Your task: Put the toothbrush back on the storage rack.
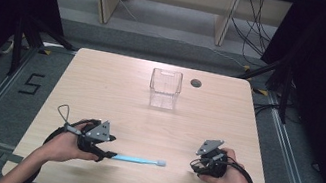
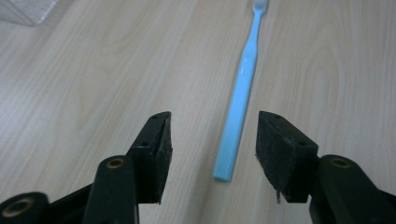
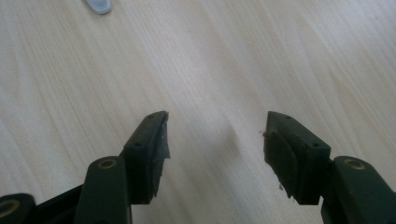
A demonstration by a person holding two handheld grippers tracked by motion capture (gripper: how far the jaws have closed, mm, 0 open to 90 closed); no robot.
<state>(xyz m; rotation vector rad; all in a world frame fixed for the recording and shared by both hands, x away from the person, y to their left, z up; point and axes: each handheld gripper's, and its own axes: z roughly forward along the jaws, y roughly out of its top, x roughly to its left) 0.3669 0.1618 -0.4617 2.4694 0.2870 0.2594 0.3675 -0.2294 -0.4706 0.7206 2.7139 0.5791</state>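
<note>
High view: blue toothbrush (image 1: 138,160) lay flat on the bench (image 1: 115,93) near its front edge, handle end at the left gripper (image 1: 106,154); right gripper (image 1: 194,165) well apart; clear container (image 1: 165,89) farther back.
Left gripper view: fingers (image 2: 156,147) released, straddling the handle end, not touching.
Right gripper view: fingers (image 3: 149,144) released over bare bench.

sitting on the table (image 1: 101,85): one light blue toothbrush (image 1: 138,160), one clear plastic container (image 1: 165,88). two grippers being held, left (image 1: 109,153) and right (image 1: 194,165).
</note>
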